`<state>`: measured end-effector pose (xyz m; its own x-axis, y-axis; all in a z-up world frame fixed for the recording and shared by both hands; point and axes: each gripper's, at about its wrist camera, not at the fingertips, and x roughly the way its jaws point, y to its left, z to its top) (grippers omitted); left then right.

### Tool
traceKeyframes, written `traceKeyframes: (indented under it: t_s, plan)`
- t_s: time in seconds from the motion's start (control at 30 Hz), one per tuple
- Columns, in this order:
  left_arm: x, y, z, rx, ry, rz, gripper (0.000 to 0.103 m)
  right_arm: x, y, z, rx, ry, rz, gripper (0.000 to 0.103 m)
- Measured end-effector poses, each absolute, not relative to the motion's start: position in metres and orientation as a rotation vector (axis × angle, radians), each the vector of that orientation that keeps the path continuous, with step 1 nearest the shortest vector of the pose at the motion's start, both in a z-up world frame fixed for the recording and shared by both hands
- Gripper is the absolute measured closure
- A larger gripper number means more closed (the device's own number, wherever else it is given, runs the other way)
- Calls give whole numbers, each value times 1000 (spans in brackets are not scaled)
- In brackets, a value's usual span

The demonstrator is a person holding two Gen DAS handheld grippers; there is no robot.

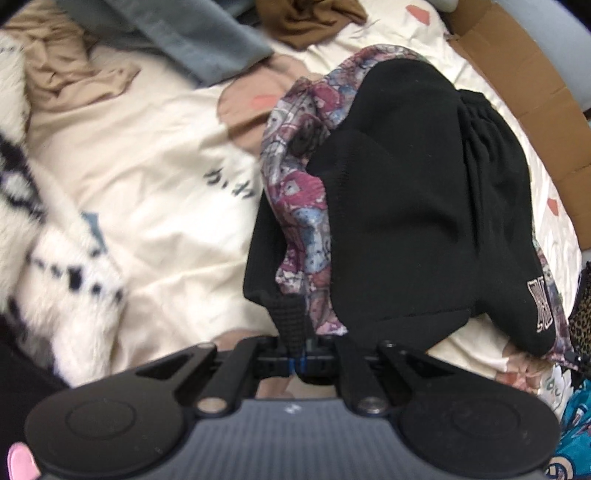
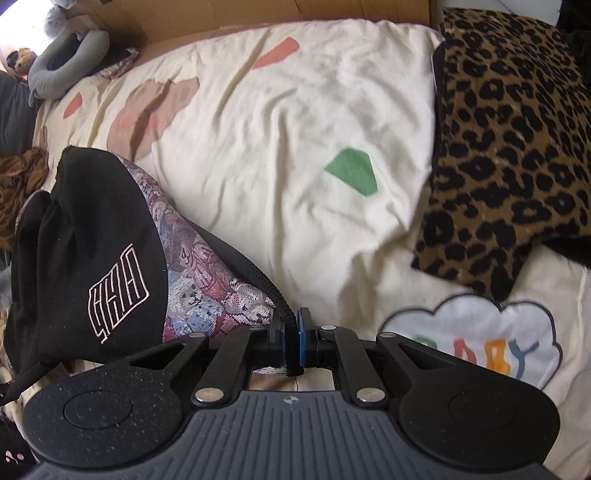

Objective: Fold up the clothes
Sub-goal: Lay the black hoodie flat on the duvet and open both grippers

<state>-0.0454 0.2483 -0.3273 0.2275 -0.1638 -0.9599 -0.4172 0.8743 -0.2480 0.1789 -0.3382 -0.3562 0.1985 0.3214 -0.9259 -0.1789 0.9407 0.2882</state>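
A black garment with a purple and blue patterned lining [image 1: 406,192] lies bunched on the cream bed cover [image 1: 155,192]. Its white embroidered logo [image 2: 118,291] faces up. My left gripper [image 1: 293,354] is shut on the garment's black ribbed hem at its near left corner. My right gripper [image 2: 291,343] is shut on the black ribbed edge [image 2: 284,314] at the garment's near right corner, beside the patterned lining [image 2: 214,291]. Between the two grips the cloth sags in loose folds.
A leopard-print cloth [image 2: 509,147] lies to the right. A fluffy white and black garment [image 1: 44,229], a tan one [image 1: 66,74], a grey one [image 1: 192,40] and a brown one [image 1: 310,18] lie left and beyond. Cardboard [image 1: 528,99] borders the bed. A grey neck pillow [image 2: 62,62] sits far left.
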Motion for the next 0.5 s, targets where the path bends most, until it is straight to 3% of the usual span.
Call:
traceKeyframes:
  t_s: [0.2, 0.37, 0.43, 0.5]
  plan:
    - [-65, 255, -325, -542, 1404, 215, 99, 161, -351, -358, 103, 1379, 344, 98]
    - [-54, 277, -305, -511, 1357, 282, 72, 155, -364, -350, 89, 1392, 328, 92]
    - [-50, 285, -297, -498, 1338, 309, 69, 158, -371, -341, 99, 1363, 311, 89]
    - [-45, 294, -289, -486, 1319, 336, 69, 163, -374, -334, 111, 1327, 302, 79]
